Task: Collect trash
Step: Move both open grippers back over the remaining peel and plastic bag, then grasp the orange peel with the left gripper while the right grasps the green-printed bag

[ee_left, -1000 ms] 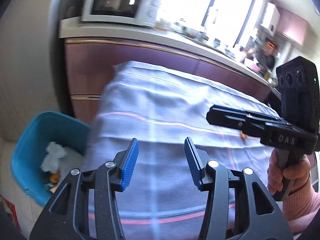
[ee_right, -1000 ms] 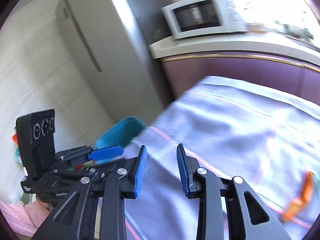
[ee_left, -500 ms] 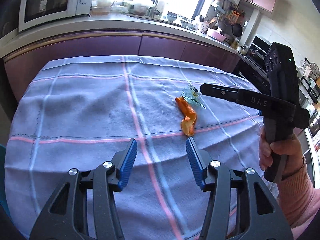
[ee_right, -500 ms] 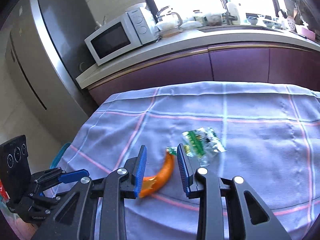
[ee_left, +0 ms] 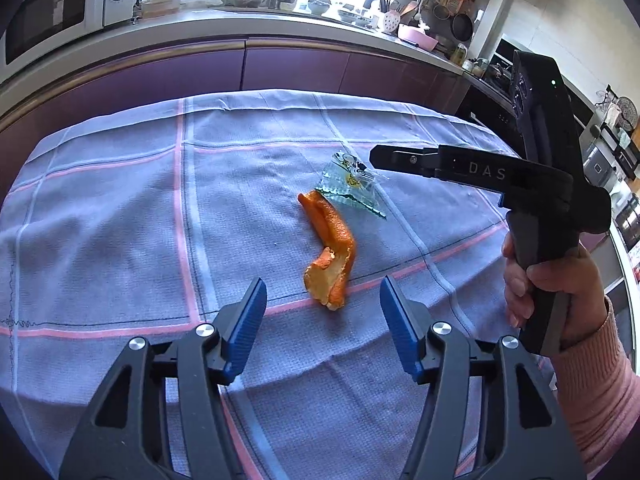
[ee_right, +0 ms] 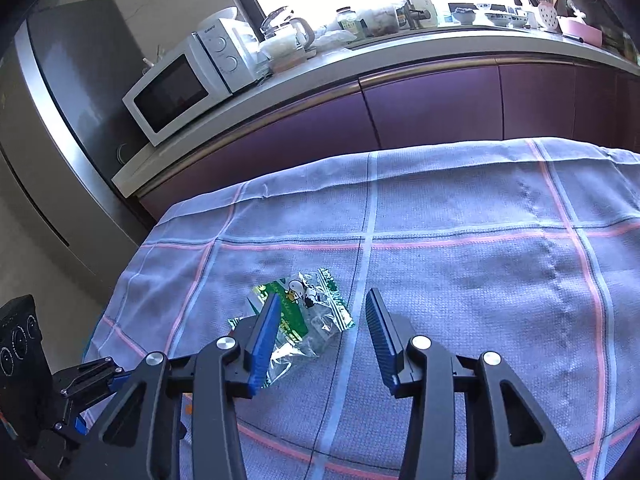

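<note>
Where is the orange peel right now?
In the left wrist view the orange peel lies on the checked tablecloth, just ahead of the left gripper, its far end touching the clear candy wrapper.

"DAS" is showing in pale letters on the black arm of the right gripper (ee_left: pixel 374 159), just right of the wrapper (ee_left: pixel 351 179). Small print on the microwave (ee_right: pixel 188 84) door edge is too blurred to read. The wrapper's green printing, beside its cartoon figure, is staying illegible.
</note>
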Available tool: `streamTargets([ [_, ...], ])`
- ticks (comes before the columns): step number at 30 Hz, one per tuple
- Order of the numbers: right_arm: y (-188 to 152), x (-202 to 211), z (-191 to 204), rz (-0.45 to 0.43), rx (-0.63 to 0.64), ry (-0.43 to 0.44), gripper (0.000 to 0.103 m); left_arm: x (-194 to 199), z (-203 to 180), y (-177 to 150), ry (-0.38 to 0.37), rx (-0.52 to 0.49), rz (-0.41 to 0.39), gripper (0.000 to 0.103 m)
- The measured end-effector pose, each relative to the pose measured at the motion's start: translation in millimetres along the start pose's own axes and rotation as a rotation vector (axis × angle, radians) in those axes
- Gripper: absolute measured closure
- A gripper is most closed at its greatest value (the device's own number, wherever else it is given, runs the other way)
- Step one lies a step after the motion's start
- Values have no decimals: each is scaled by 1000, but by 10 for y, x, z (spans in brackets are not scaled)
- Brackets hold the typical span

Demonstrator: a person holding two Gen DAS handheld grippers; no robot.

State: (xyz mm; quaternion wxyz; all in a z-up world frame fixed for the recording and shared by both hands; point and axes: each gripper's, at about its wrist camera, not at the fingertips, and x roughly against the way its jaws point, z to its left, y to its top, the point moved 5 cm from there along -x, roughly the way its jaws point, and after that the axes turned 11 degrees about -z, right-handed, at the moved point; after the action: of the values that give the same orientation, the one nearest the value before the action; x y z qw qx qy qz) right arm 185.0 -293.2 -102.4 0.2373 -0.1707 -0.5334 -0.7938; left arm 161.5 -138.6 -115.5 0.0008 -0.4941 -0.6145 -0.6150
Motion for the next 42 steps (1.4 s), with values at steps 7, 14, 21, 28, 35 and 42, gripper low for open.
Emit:
streamTargets([
  [7,-75,-125,-3,40,-24,27,60,-172,-45,-19,11,-10,34,53],
  [14,-108,-157,6,55,-25,33,68,-192,-5,6,7,4,37,81],
  [21,-152,-138,15,61,-18,40,84,-125,-3,-5,23,-10,17,90],
  [28,-139,-28,34,33,-41,66,84,34,76,16,30,7,-12,92],
  [35,-160,121,189,12,-45,114,84,253,231,10,44,29,-45,92],
  [42,-213,220,441,6,-49,181,85,545,339,-57,60,34,-76,92],
])
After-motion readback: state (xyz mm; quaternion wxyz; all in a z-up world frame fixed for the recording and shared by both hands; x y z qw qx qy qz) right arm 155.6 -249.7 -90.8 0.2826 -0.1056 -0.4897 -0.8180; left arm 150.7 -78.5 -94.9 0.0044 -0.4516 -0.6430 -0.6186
